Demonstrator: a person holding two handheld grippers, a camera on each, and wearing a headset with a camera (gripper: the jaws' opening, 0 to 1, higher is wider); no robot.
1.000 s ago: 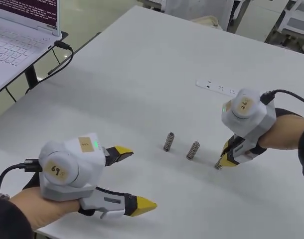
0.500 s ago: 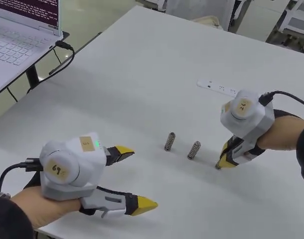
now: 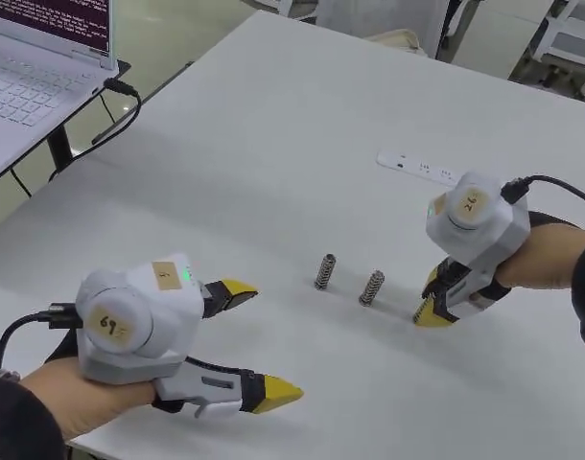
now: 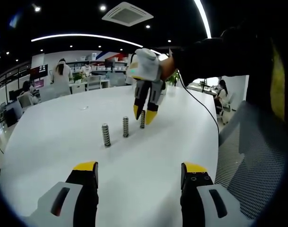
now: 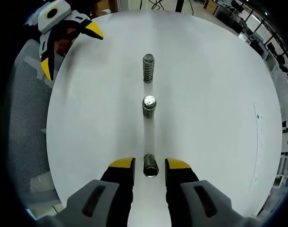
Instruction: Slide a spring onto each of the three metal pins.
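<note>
Laptop [image 3: 29,67] sits far L, off the tabletop [image 3: 273,144]. My left gripper [image 3: 262,339]: fingers spread wide, nothing in them. First spring [image 3: 324,272] and second spring [image 3: 371,288] stand upright mid-table, path clear. Third spring [image 5: 150,165] is between the right gripper [image 3: 430,309] fingers, slim gap each side. Power strip [image 3: 417,169] lies behind.

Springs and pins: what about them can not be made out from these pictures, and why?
Head view: the right claw hides the third spring.
Right gripper view: coils and a dark top opening leave it uncertain whether a pin stands inside that spring.
Left gripper view: the first spring and second spring are too small to show pins.
Head view: the laptop is cut off by the left edge.
</note>
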